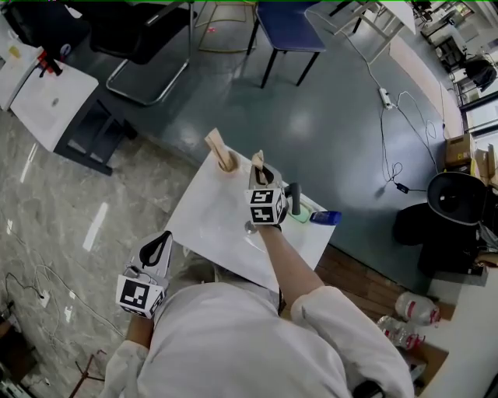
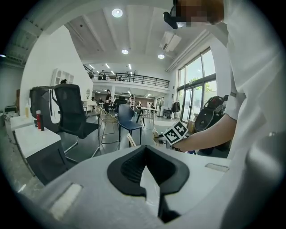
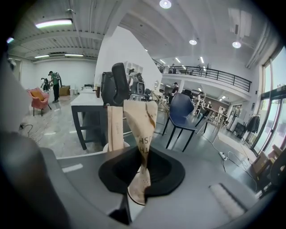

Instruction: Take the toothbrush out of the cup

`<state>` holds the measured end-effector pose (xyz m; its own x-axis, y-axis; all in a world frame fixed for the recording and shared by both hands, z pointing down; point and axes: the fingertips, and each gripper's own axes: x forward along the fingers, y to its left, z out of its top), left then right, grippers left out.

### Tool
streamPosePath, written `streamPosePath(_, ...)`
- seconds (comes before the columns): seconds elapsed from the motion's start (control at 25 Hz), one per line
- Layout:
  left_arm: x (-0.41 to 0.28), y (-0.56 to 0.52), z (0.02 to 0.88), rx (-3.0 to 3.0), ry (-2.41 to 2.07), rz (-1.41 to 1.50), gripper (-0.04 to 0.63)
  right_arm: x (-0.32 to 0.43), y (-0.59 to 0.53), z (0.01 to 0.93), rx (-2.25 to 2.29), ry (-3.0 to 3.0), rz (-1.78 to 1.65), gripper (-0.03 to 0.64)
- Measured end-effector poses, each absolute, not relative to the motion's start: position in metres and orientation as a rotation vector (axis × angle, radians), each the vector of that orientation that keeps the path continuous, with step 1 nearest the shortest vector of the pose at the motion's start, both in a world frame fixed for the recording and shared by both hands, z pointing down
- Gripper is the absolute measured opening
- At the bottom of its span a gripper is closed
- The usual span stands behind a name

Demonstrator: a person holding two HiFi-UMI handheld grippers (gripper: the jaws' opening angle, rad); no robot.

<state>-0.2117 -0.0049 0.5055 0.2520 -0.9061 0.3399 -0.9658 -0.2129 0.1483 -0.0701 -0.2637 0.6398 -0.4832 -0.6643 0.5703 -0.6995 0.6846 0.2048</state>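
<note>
My right gripper (image 3: 141, 163) is pinching the paper-sleeved toothbrush (image 3: 141, 118) low on its sleeve, over the table's (image 1: 210, 221) far edge. I am judging it light, stiff and crushable. My left gripper (image 2: 145, 154) is hanging pressed together, empty.

This is a large open-plan office or lab hall, with round ceiling lights (image 2: 117, 12) in a high white ceiling, a balcony railing (image 2: 129, 79) along an upper floor and tall windows (image 2: 196, 85) down one side. A black office chair (image 2: 71, 112), a blue chair (image 1: 288, 23) and a white desk (image 1: 47, 101) stand around a small white tabletop (image 1: 210, 218) on a smooth grey-green floor (image 1: 327, 132). A power strip (image 1: 385, 97) with loose cables (image 1: 384, 140), a cardboard box (image 1: 455, 151) and a black bin (image 1: 436, 186) sit at the edge, and a person (image 3: 54, 85) stands far off.
</note>
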Motion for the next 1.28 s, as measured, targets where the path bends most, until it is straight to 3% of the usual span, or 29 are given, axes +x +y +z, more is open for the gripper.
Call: streamPosePath(1.28, -0.164, -0.068, 0.508, 2.362, -1.56, 0.197, 0.006, -0.047, -0.219, 0.493, 1.036, -2.485, -0.01, 0.031)
